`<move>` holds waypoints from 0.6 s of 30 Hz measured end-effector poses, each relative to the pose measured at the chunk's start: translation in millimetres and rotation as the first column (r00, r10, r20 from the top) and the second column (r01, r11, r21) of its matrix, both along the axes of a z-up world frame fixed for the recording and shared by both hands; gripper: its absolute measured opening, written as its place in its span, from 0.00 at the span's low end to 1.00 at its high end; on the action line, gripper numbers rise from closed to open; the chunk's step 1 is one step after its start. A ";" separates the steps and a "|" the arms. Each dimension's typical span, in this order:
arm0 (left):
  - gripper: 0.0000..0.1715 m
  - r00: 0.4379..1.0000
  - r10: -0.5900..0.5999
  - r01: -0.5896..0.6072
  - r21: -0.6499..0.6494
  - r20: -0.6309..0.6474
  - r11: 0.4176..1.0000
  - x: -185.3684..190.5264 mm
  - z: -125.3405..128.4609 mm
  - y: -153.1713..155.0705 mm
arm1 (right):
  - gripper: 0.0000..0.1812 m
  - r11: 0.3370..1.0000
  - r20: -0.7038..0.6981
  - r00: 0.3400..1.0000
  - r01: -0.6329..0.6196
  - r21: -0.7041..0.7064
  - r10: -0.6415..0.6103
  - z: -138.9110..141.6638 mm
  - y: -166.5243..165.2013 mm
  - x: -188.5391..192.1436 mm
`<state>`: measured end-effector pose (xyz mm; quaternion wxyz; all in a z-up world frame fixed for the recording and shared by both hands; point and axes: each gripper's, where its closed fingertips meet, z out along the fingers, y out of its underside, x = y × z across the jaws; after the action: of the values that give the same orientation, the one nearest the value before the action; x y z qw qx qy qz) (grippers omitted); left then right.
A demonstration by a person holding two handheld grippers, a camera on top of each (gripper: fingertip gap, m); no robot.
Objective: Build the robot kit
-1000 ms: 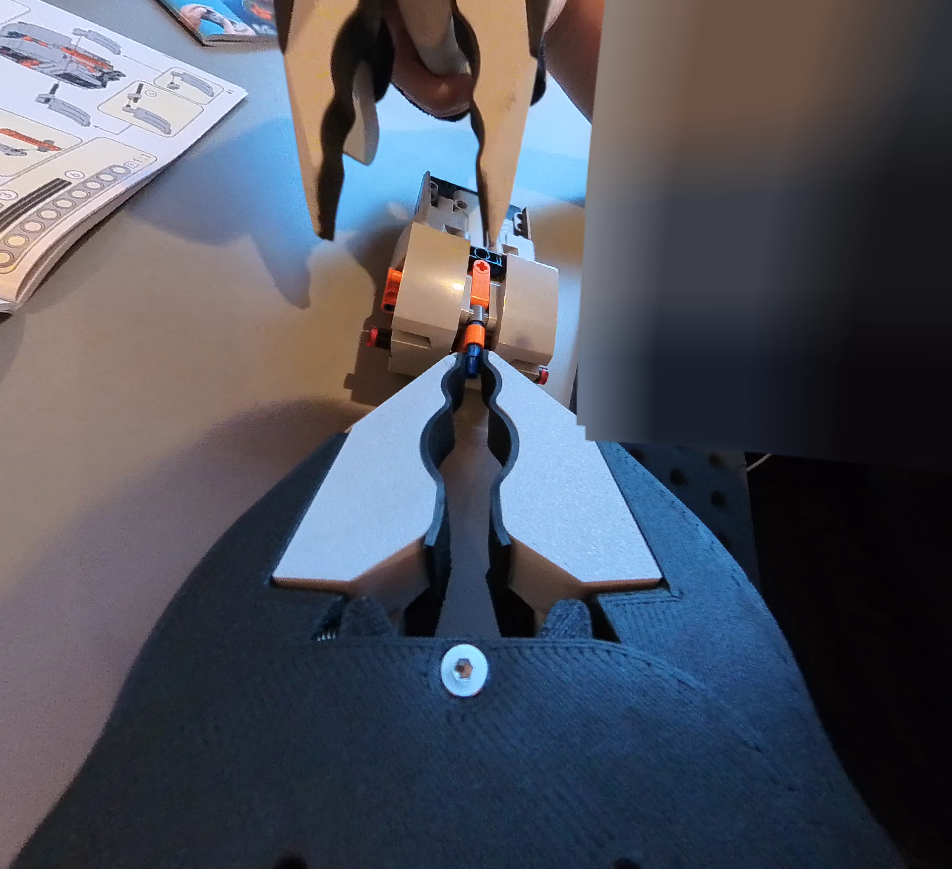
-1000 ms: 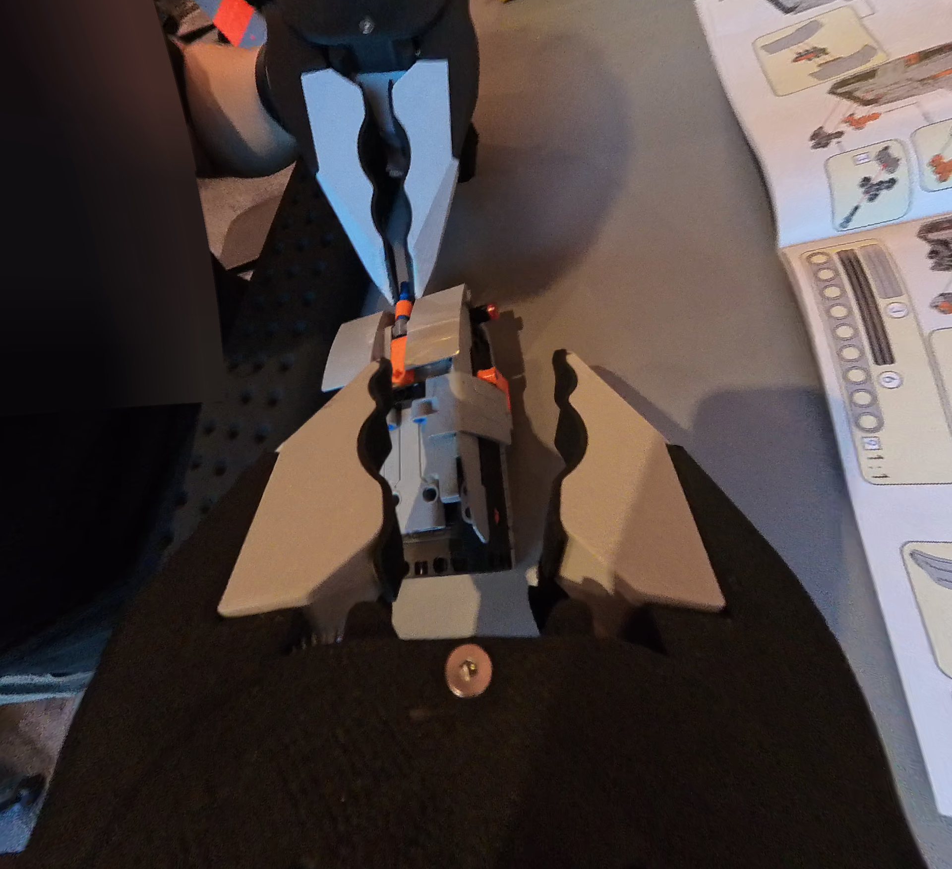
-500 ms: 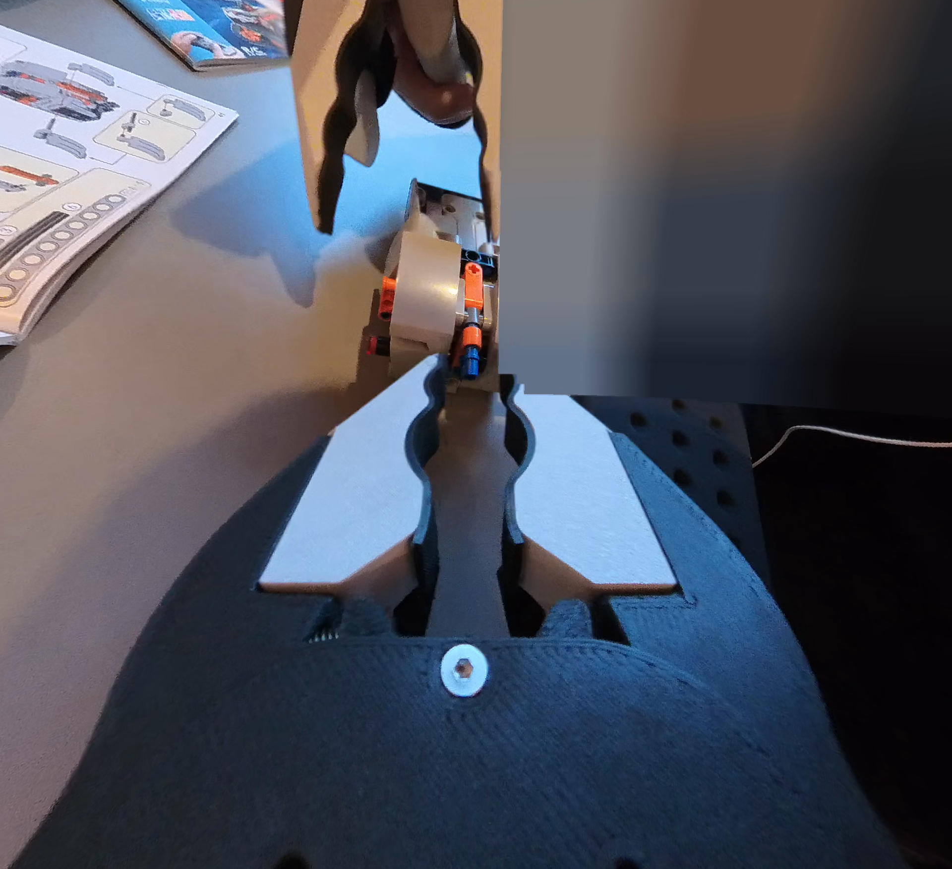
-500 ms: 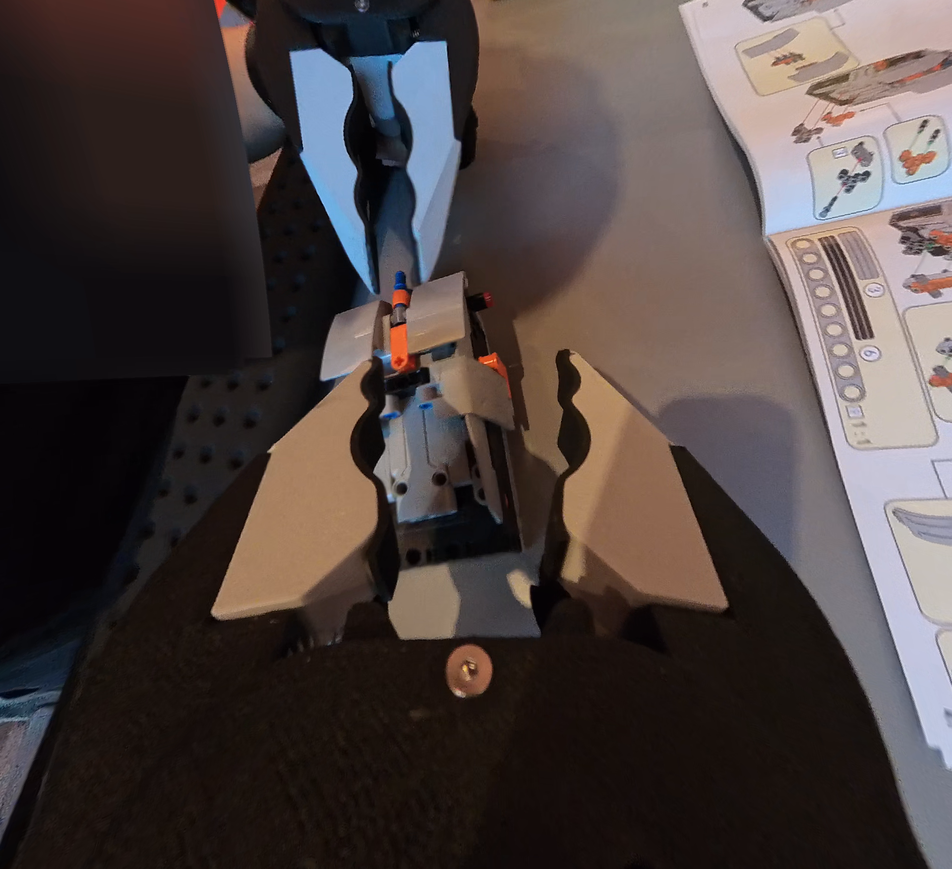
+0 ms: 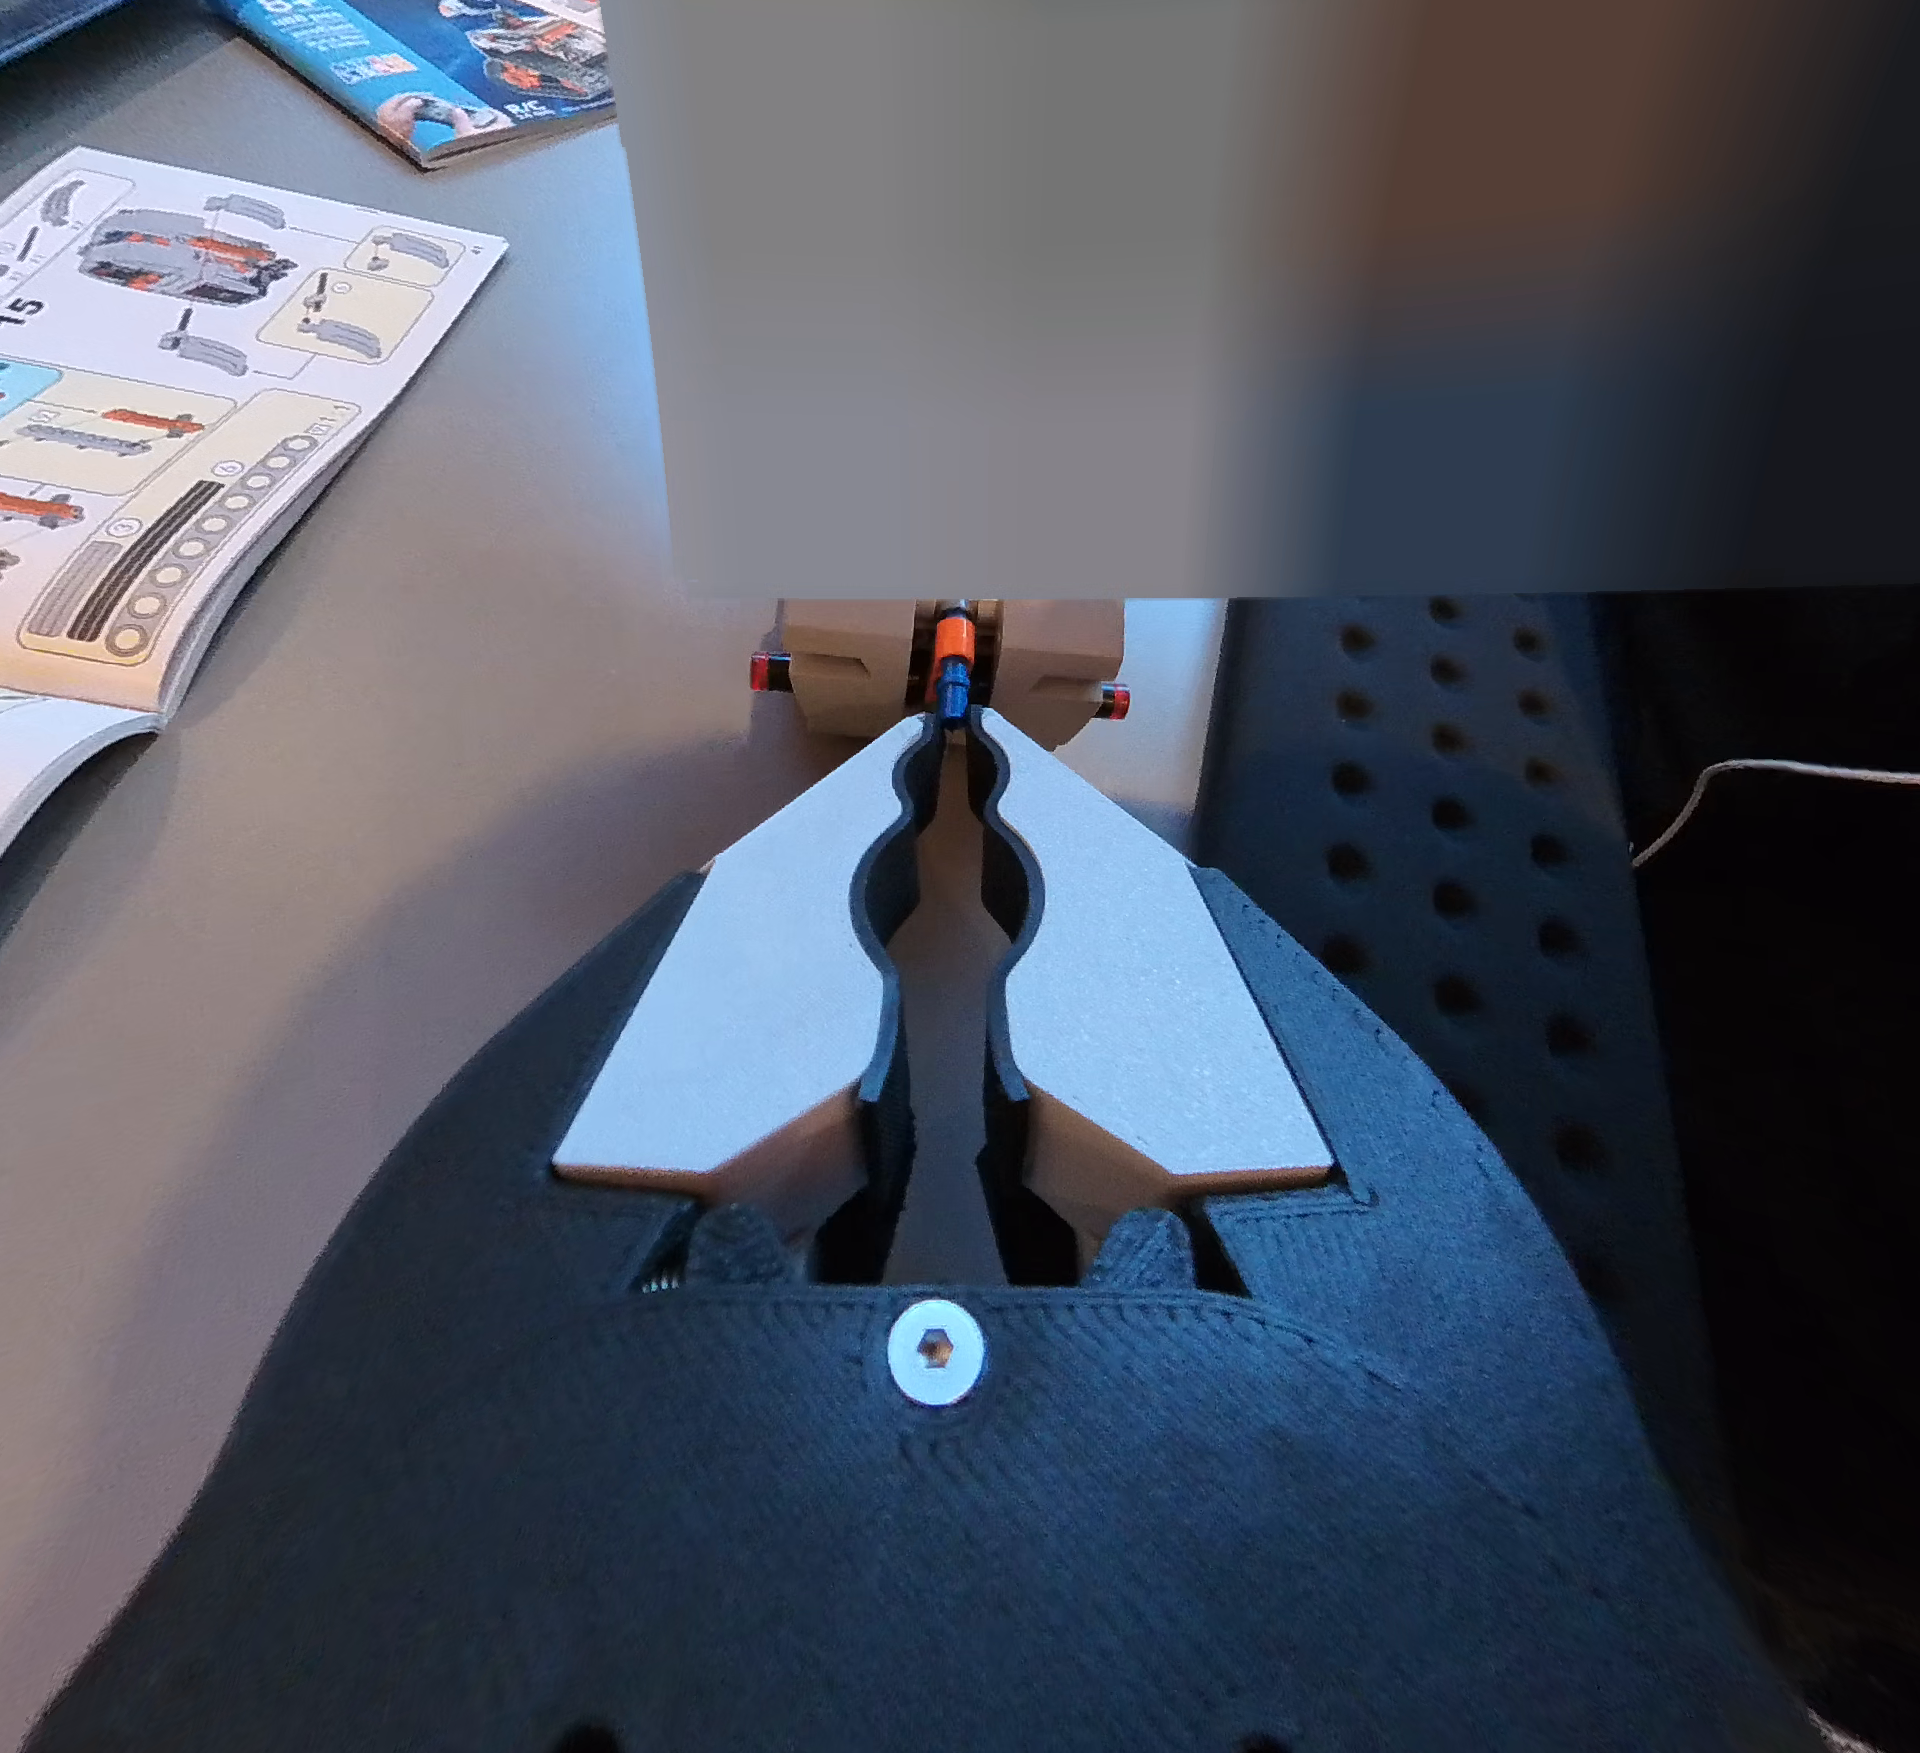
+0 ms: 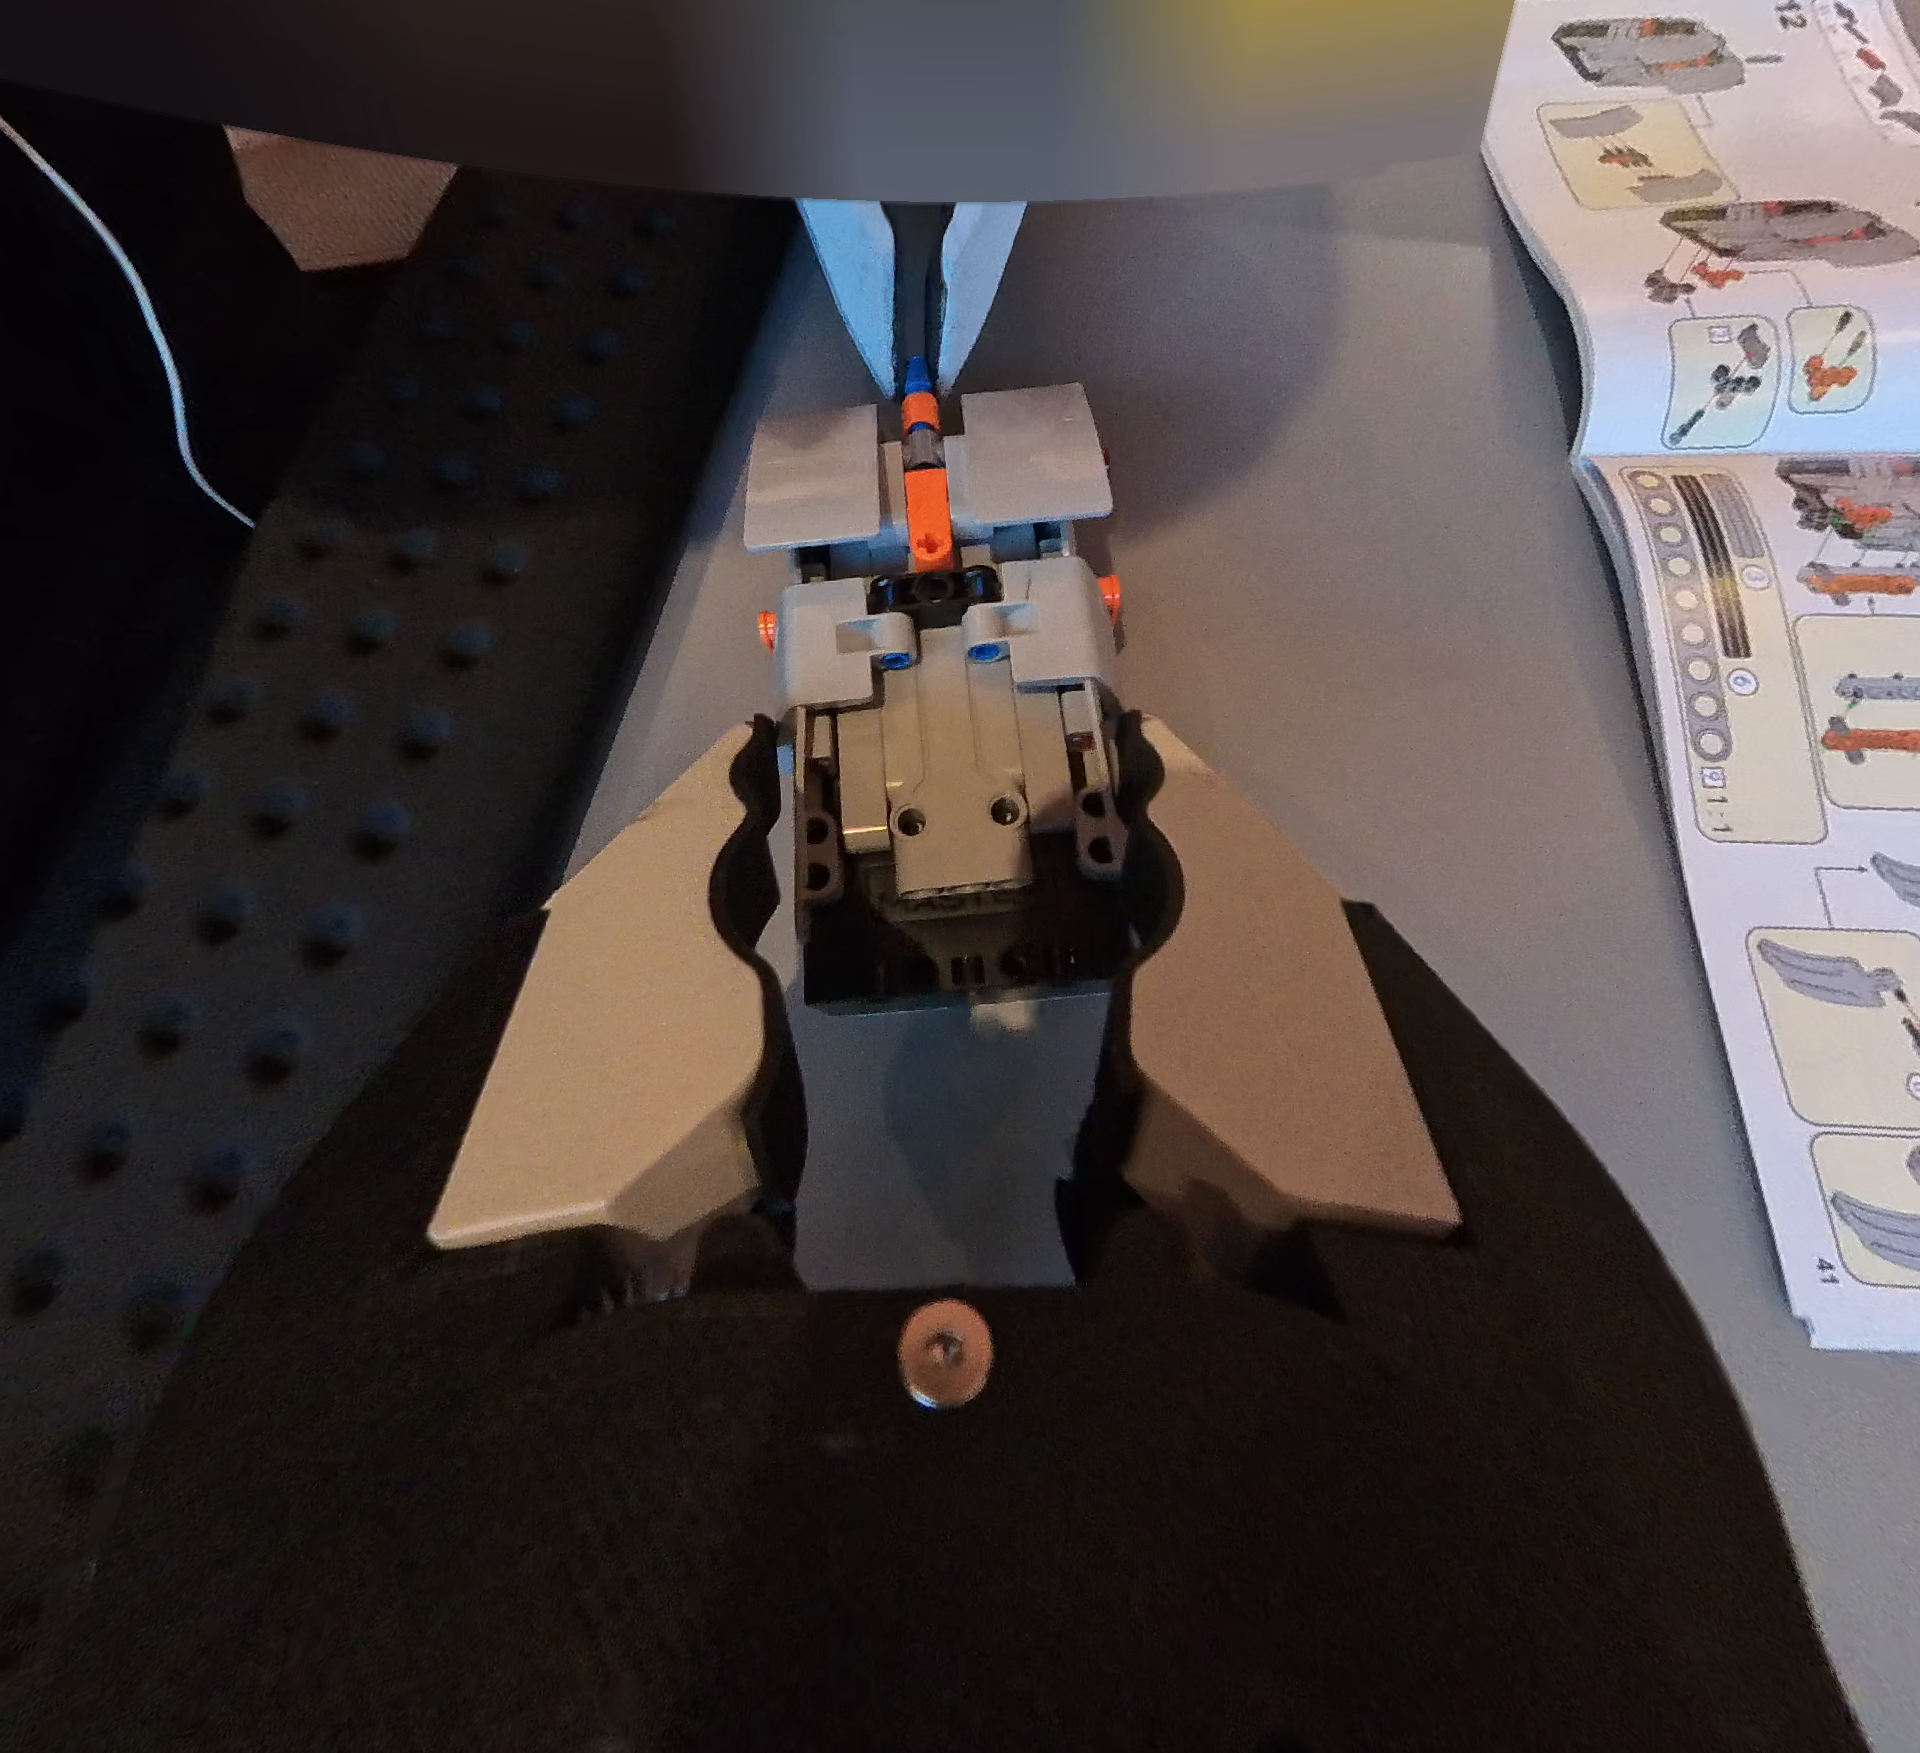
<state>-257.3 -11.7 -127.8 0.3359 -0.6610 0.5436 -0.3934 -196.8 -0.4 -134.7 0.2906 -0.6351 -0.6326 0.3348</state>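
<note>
The left gripper (image 5: pixel 948 729) lies low and nearly level over the grey table (image 5: pixel 436 872), its fingers drawn close together and clamped at their tips on a small blue pin (image 5: pixel 950 697). That pin sticks out of an orange piece at the front end of a grey brick-built model (image 5: pixel 1049 654).

The right gripper (image 6: pixel 951 747) points at the model from the opposite end. Its fingers stand wide apart on either side of the model's dark rear block (image 6: pixel 956 965), close against its flanks; whether they press on it I cannot tell.

The right wrist view shows the whole model lying on the table between the two grippers. In the left wrist view a blurred patch hides all but its front. An open instruction booklet (image 5: pixel 187 415) lies well to one side. Only the left wrist view shows a blue leaflet (image 5: pixel 457 72) farther back. A black perforated mat (image 6: pixel 312 664) lies along the table's edge.
</note>
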 end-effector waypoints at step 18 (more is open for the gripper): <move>0.00 1.000 0.019 -0.018 -0.037 0.012 0.999 -2.5 0.0 2.7 | 0.38 1.000 -0.087 0.996 0.013 -0.008 -0.013 9.6 0.5 -5.9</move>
<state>-259.8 -9.0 -127.7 0.3307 -0.6696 0.5282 -0.4040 -202.8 0.1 -125.1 0.3177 -0.6251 -0.6141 0.3623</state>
